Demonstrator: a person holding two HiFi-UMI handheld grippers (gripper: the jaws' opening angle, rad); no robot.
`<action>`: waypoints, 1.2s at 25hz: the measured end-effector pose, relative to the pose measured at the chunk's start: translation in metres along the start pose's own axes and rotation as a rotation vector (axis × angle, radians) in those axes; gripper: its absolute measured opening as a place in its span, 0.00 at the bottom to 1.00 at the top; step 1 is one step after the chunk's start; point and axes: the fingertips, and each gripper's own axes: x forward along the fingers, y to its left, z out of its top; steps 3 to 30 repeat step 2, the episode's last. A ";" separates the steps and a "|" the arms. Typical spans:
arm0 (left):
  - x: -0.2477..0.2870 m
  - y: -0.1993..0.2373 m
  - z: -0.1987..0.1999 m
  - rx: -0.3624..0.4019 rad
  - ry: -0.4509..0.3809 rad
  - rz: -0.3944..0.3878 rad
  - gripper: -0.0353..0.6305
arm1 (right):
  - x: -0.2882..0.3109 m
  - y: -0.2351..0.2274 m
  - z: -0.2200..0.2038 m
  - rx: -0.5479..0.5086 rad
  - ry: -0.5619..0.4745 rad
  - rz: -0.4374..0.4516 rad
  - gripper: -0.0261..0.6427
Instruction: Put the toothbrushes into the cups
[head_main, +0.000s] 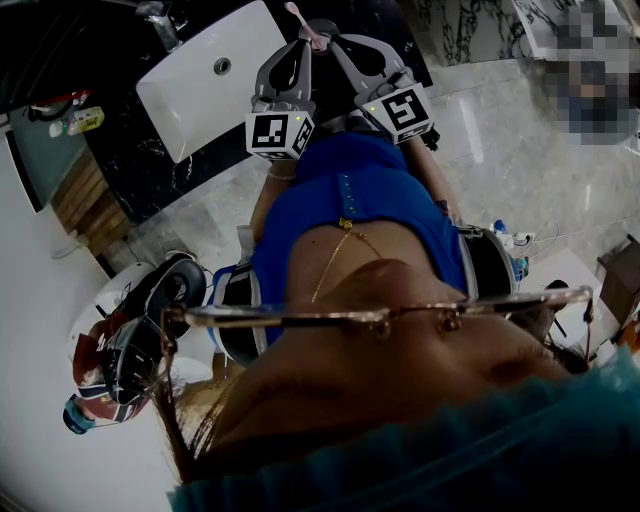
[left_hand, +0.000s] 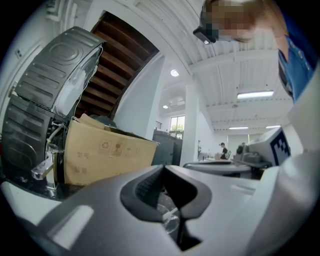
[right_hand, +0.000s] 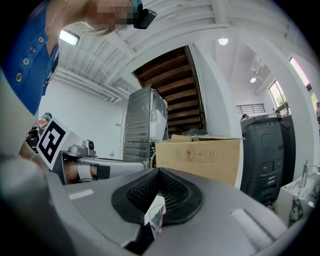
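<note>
In the head view both grippers are held side by side in front of the blue-shirted chest and point at the black counter. A pink-headed toothbrush (head_main: 300, 20) sticks out past their tips. My left gripper (head_main: 303, 48) is shut. In its own view a clear handle end (left_hand: 170, 219) sits in the hollow behind the closed pads of my left gripper (left_hand: 164, 167). My right gripper (head_main: 336, 42) is shut too, and a clear handle with a pink edge (right_hand: 156, 216) is pinched behind its pads (right_hand: 159, 172). No cup shows in any view.
A white basin (head_main: 215, 75) is set in the black counter (head_main: 150, 165) just beyond the tips. A cardboard box (left_hand: 105, 155) and a grey metal appliance (left_hand: 45, 100) stand ahead, level with the grippers. A helmet (head_main: 130, 345) lies on the floor at the left.
</note>
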 end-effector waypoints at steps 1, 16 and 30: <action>0.001 0.000 -0.001 -0.001 0.002 0.000 0.06 | 0.000 0.000 0.000 -0.001 0.002 0.001 0.04; 0.001 0.000 -0.001 -0.001 0.003 -0.001 0.06 | 0.000 0.000 -0.001 -0.002 0.003 0.003 0.04; 0.001 0.000 -0.001 -0.001 0.003 -0.001 0.06 | 0.000 0.000 -0.001 -0.002 0.003 0.003 0.04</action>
